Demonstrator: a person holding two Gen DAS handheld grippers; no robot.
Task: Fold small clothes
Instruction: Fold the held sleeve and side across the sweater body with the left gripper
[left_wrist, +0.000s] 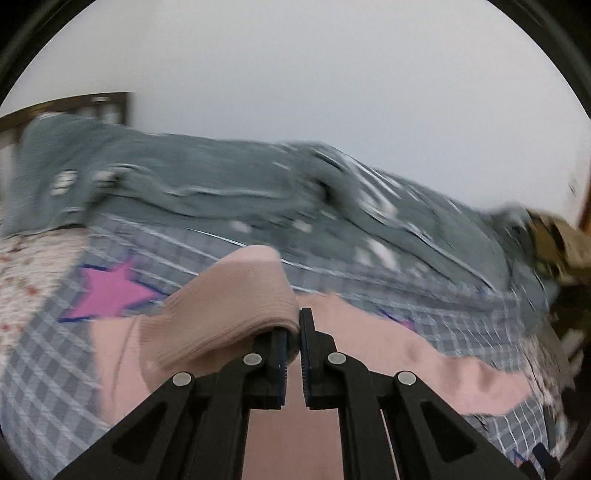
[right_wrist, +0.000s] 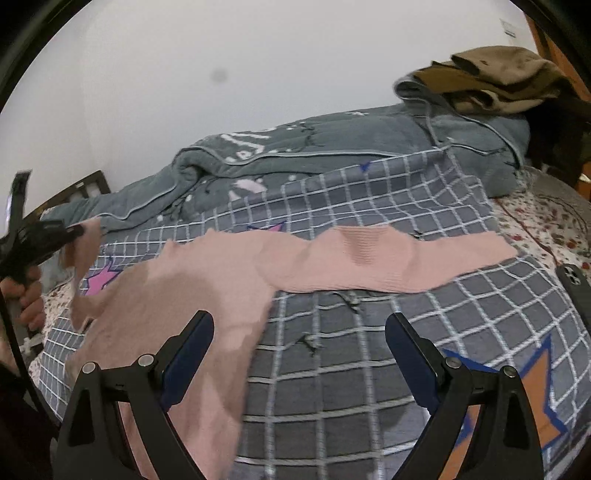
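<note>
I see a bed (right_wrist: 535, 229) with a floral sheet, and over most of it a grey checked blanket (right_wrist: 369, 332) with white grid lines and star patches, one pink, one orange. Bunched along the far side against the wall lies a grey-blue quilt (right_wrist: 314, 147), with a brown garment (right_wrist: 498, 77) heaped on its right end.

Spread across the checked blanket is my pink knit sweater (right_wrist: 207, 295), ribbed and soft-looking. Its body lies toward the near left, and one long sleeve stretches flat to the right, nearly to the blanket's edge. The other sleeve is lifted off the bed at far left.

My left gripper (left_wrist: 293, 332) has its jaws clamped tight on that lifted ribbed sleeve end, which drapes over the left finger. My right gripper (right_wrist: 299, 325) hangs above the sweater's hem and the blanket, jaws spread wide, gripping nothing.

A dark phone (right_wrist: 574, 284) lies at the blanket's right edge.
</note>
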